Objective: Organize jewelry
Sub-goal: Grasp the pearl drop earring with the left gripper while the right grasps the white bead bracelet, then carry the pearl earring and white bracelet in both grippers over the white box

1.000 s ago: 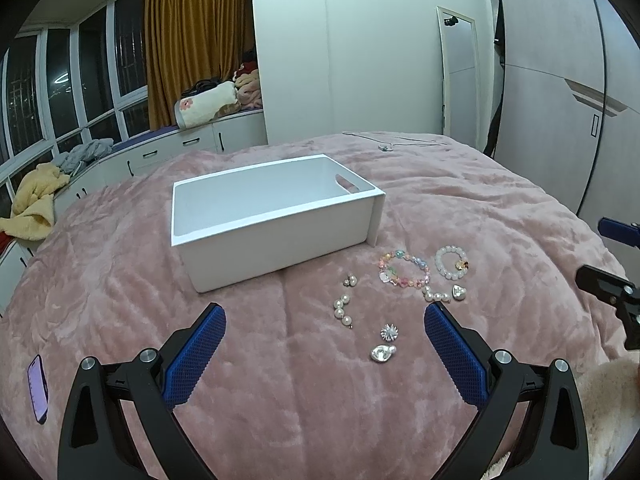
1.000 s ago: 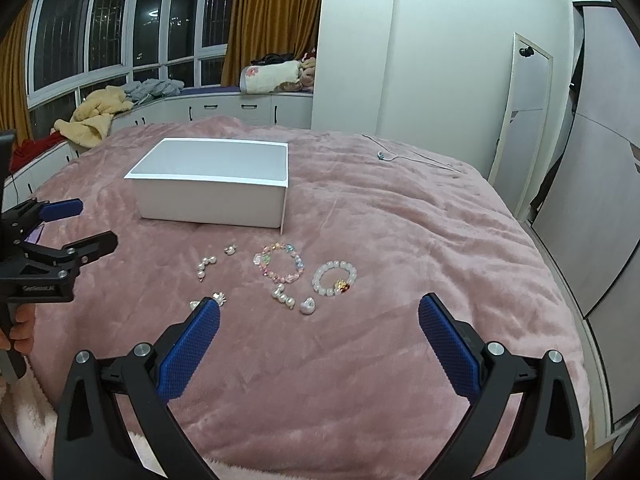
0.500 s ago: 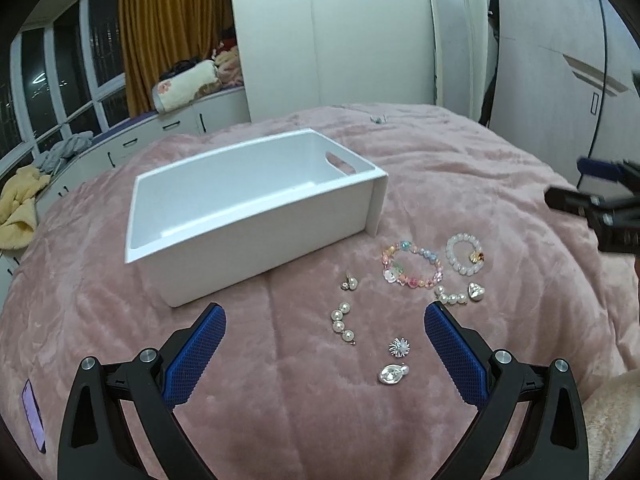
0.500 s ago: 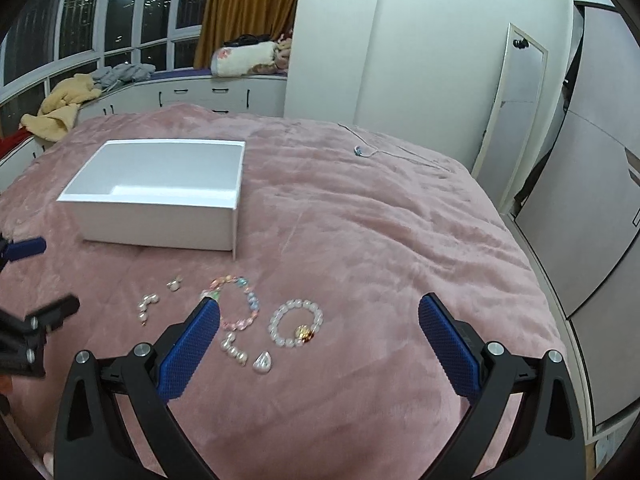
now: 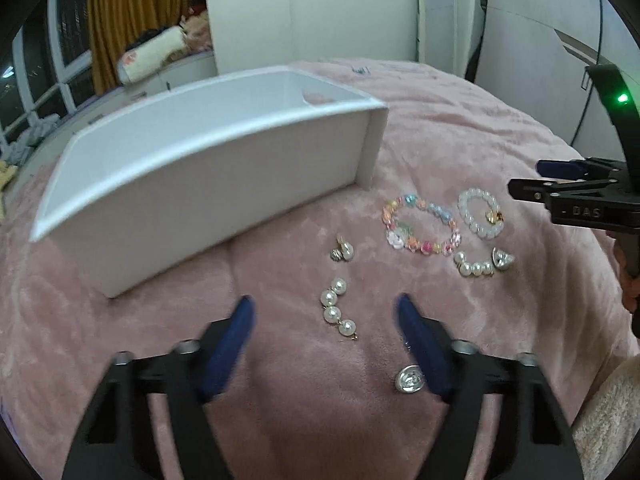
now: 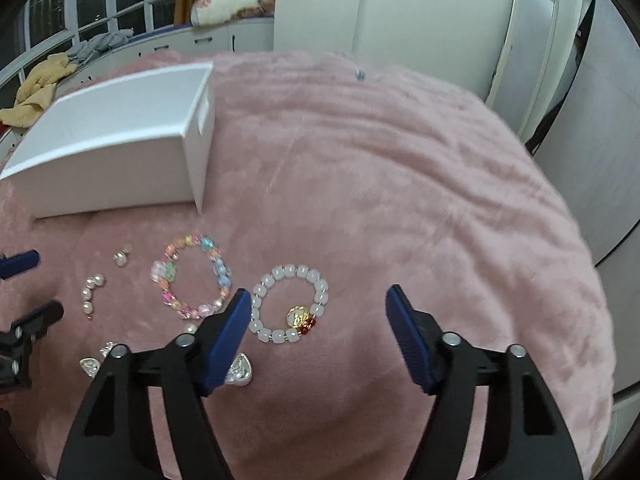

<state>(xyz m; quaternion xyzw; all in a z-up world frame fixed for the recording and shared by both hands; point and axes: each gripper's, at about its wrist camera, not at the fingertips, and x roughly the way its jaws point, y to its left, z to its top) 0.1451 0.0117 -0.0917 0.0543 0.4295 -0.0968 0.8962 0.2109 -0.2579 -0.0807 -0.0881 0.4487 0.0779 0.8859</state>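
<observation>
An empty white box stands on a pink bed cover; it also shows in the right wrist view. Jewelry lies before it. My left gripper is open, low over a pearl string. A silver charm lies by its right finger. A colourful bead bracelet and a white bead bracelet lie further right. My right gripper is open, low over the white bead bracelet with its gold charm. The colourful bracelet lies left of it.
A small pearl earring and a pearl row with a silver heart lie among the pieces. The right gripper shows at the right of the left wrist view. Window-side cabinets with clothes and wardrobes surround the bed.
Both grippers have dropped and moved forward toward the jewelry. The left now frames the pearl string, the right the white bracelet. Both jaws have narrowed but stay open.
</observation>
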